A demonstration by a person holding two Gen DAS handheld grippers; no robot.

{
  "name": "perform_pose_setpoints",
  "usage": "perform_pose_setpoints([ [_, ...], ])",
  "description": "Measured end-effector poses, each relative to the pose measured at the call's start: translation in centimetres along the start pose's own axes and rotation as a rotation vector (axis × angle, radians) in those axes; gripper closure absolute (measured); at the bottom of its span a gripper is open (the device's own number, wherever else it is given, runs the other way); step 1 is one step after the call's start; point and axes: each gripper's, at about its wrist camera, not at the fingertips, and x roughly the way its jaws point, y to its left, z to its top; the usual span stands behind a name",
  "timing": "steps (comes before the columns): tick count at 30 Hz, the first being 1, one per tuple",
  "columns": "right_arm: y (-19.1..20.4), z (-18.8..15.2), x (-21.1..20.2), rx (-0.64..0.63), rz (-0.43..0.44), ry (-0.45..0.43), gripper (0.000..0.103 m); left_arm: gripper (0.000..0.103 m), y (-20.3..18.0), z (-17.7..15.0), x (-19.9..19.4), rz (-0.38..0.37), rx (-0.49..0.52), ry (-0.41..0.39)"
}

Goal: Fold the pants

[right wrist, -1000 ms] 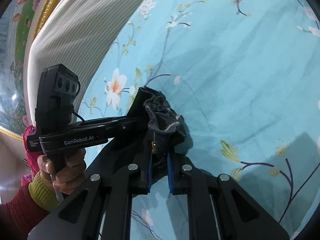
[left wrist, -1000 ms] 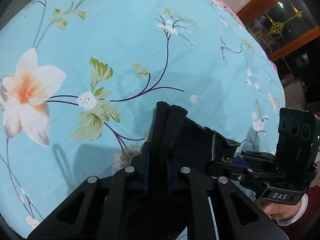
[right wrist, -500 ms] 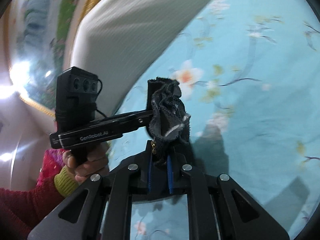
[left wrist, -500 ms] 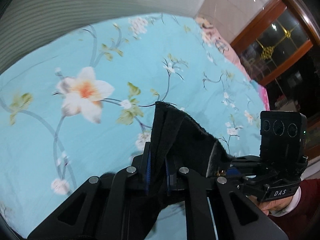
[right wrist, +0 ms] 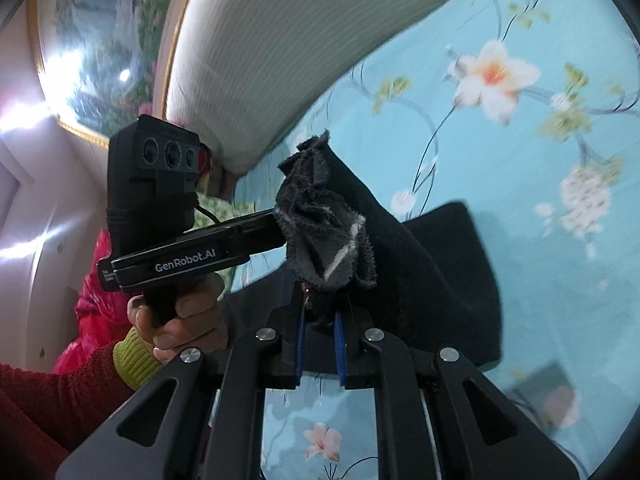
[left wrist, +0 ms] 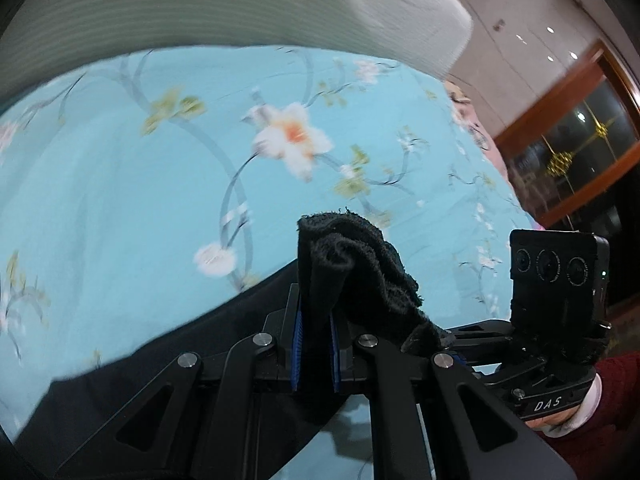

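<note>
Up off the bed, the black fabric pants [left wrist: 360, 276] hang bunched between both tools, their fuzzy raw edge poking out beyond the fingertips. In the left wrist view the left gripper [left wrist: 315, 344] is clamped on a thick fold of the cloth, blue pads pressed against it from both sides, and the rest of the garment trails away to the lower left as a dark band over the sheet. In the right wrist view the right gripper [right wrist: 320, 336] is likewise clamped on a crumpled grey-black edge of the pants [right wrist: 400, 240], with a broad flap drooping to the right and down toward the bed. The two grippers sit just beside each other, each visible in the other's camera, and a hand [right wrist: 184, 320] in a red sleeve with a green cuff grips the left handle. Beneath lies the turquoise bed sheet printed with white and orange flowers [left wrist: 120, 200], and beyond it a long white ribbed pillow [right wrist: 280, 52].
</note>
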Motion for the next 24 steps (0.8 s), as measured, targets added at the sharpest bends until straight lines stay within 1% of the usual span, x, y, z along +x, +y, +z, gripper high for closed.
perform_pose_setpoints([
  [7,0.2,-0.9,4.2,-0.024,-0.030,0.108,0.089,0.093,3.6,-3.4,0.3,0.069,-0.081,0.011],
  [9,0.2,-1.3,5.3,-0.032,-0.038,0.140,0.089,0.093,4.5,-4.5,0.4,0.102,-0.106,0.017],
  [14,0.2,-2.3,7.7,-0.056,-0.087,0.220,0.085,0.093,6.3,-7.1,0.8,0.170,-0.197,0.043],
  [15,0.1,-2.5,8.2,-0.054,-0.094,0.234,0.082,0.093,6.8,-7.7,0.8,0.177,-0.221,0.047],
  [17,0.1,-2.9,8.9,-0.049,-0.102,0.269,0.074,0.093,7.5,-8.8,0.4,0.184,-0.270,0.038],
  [18,0.3,-3.0,9.2,-0.053,-0.106,0.278,0.073,0.093,7.9,-9.3,-0.1,0.186,-0.294,0.028],
  [20,1.0,-3.1,9.5,-0.071,-0.102,0.293,0.063,0.093,8.4,-10.3,-1.3,0.191,-0.339,0.004],
  [22,1.6,-3.2,9.9,-0.085,-0.091,0.305,0.058,0.092,9.0,-11.4,-2.7,0.194,-0.384,-0.022],
  [24,2.4,-3.3,10.3,-0.107,-0.080,0.322,0.058,0.091,9.6,-12.3,-3.7,0.191,-0.430,-0.039],
])
